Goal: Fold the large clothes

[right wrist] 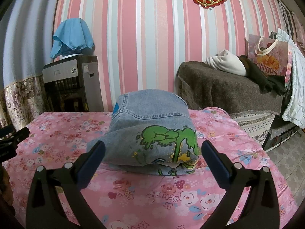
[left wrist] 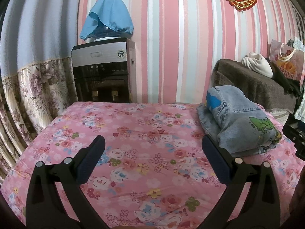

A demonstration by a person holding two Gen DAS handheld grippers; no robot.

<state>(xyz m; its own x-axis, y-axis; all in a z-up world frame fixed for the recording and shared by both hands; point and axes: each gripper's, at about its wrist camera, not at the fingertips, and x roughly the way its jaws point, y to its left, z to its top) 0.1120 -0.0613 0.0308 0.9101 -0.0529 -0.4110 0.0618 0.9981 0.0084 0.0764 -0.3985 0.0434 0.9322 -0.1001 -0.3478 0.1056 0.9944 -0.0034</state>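
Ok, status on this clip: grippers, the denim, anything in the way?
Left gripper open, empty. Right gripper open, facing the folded denim garment. Denim bundled on the floral sheet, untouched. Nothing in the way.

The left claw (left wrist: 153, 145) hung with its jaws spread wide above the pink floral sheet (left wrist: 133, 126), gripping nothing. A folded denim garment (left wrist: 238, 122) with green and blue cartoon prints lay on the sheet just beside the claw's right finger. A water dispenser (left wrist: 103, 70) under a blue cloth (left wrist: 107, 17) stood against the striped wall (left wrist: 171, 47).
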